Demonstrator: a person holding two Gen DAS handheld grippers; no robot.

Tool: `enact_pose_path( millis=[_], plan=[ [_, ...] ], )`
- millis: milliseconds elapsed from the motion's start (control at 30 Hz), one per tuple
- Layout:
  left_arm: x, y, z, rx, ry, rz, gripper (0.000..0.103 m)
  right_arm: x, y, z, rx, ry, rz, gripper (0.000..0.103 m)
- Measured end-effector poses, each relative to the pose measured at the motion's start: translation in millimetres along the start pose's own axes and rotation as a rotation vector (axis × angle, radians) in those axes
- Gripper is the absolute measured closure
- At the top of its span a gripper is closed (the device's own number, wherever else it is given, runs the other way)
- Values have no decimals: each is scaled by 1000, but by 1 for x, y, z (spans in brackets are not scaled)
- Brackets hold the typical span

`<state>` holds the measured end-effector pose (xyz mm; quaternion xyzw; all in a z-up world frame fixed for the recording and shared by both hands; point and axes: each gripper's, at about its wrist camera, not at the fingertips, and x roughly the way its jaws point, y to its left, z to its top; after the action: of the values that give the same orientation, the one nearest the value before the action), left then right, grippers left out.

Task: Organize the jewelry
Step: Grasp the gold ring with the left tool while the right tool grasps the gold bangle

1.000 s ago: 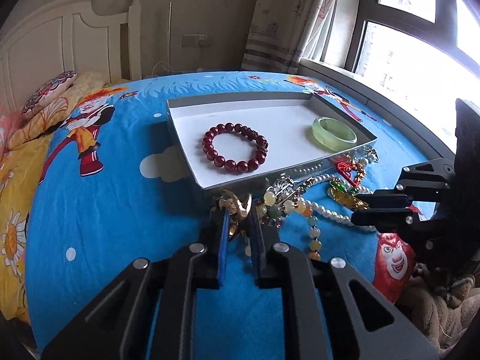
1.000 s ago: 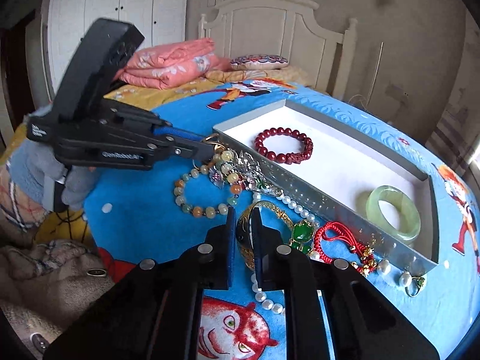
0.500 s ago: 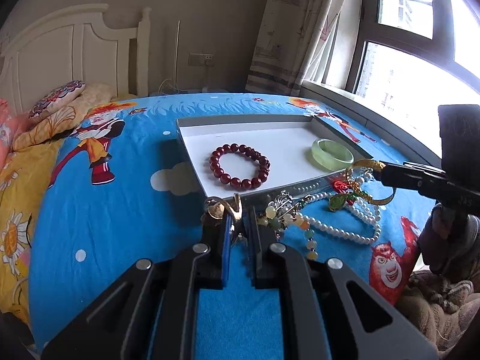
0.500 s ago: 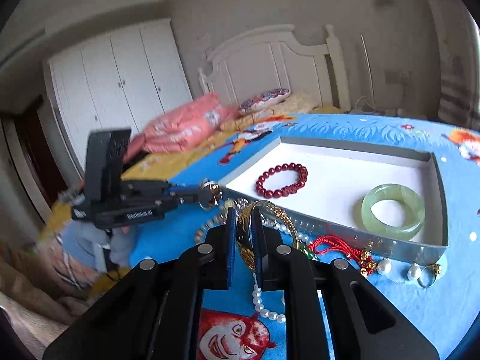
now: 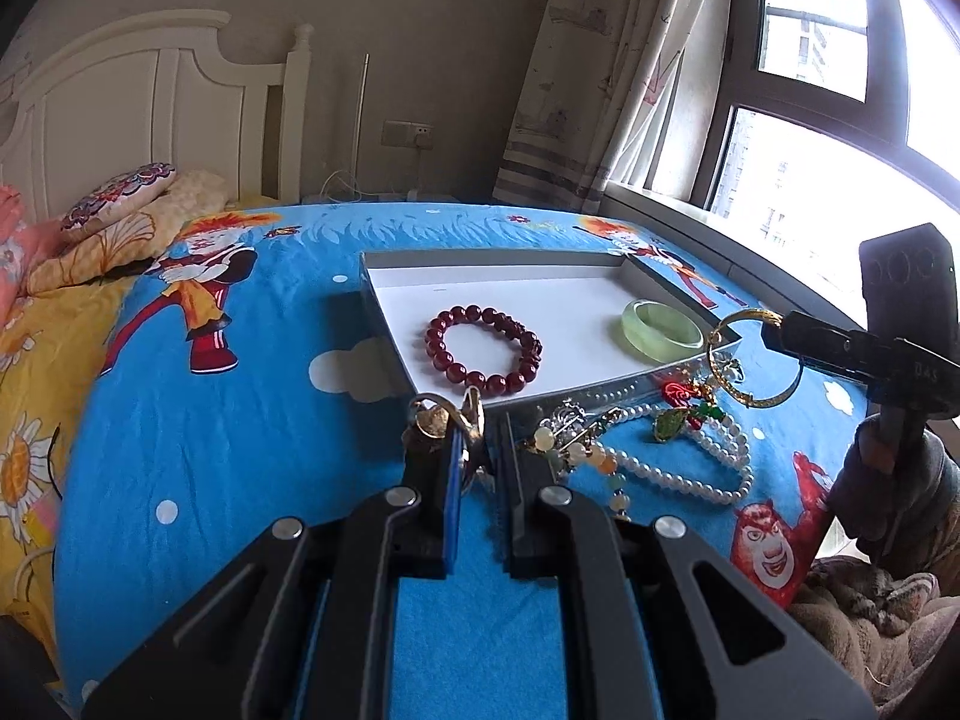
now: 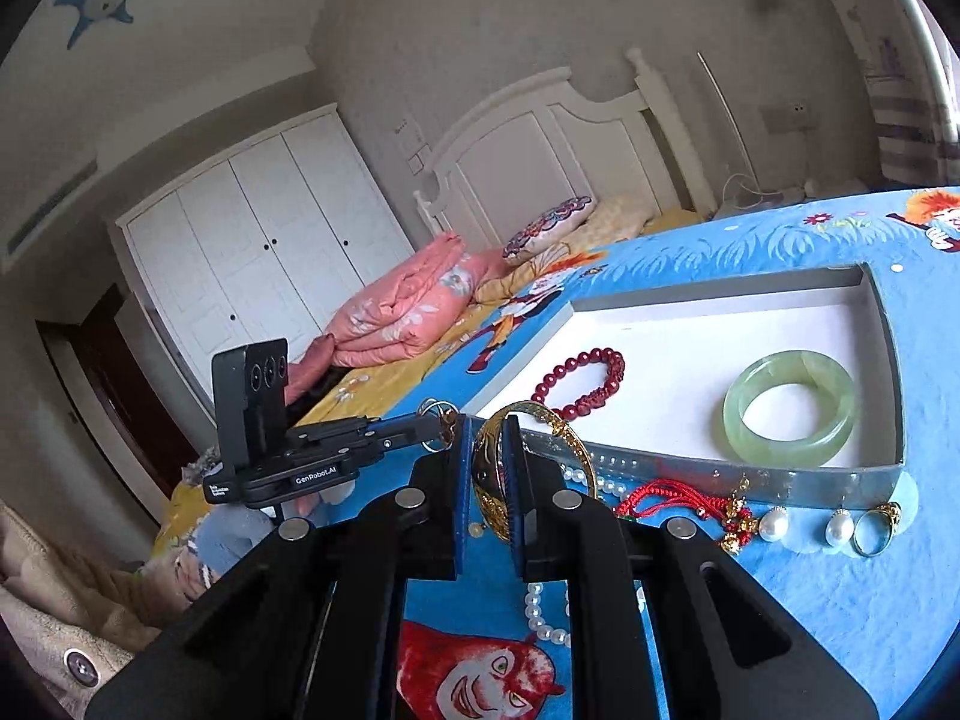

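A grey tray (image 5: 384, 294) (image 6: 660, 295) with a white floor lies on the blue bedspread. In it are a dark red bead bracelet (image 5: 483, 351) (image 6: 585, 381) and a green jade bangle (image 5: 660, 327) (image 6: 789, 408). My left gripper (image 5: 477, 429) is shut on a small gold ring piece (image 5: 444, 414), held above the bed near the tray's front edge. My right gripper (image 6: 487, 429) is shut on a gold bangle (image 6: 498, 480) (image 5: 750, 360), lifted above the tray's near corner. Loose jewellery lies before the tray: a pearl necklace (image 5: 690, 474), a pastel bead bracelet (image 5: 591, 456), a red cord charm (image 6: 666, 495).
Two pearl earrings (image 6: 774, 525) and a gold ring (image 6: 876, 531) lie by the tray's front wall. A pink folded quilt (image 6: 408, 312) and pillows (image 5: 120, 204) sit at the headboard. A window (image 5: 840, 120) is on the right. A brown blanket (image 5: 870, 618) lies at the bed's edge.
Both grippers rose from the jewellery pile. The right one lifted the gold bangle clear of the bed and toward the tray. The left one lifted its small gold piece.
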<state>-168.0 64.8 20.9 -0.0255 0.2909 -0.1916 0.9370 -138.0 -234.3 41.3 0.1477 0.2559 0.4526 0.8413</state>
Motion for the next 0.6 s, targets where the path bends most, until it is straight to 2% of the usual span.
enact_pose_path(
  millis=[233,433,600],
  plan=[
    [-8,0,0,-7,-43,24,94,-3,0,-1,-8,-23,-3,90],
    [-11,-18,1,73,-52,104,94,-10,-1,-3,1,-49,-6,90],
    [-19,-37,20,138,-77,129,94,-9,3,6,-32,-53,-64,90]
  ],
)
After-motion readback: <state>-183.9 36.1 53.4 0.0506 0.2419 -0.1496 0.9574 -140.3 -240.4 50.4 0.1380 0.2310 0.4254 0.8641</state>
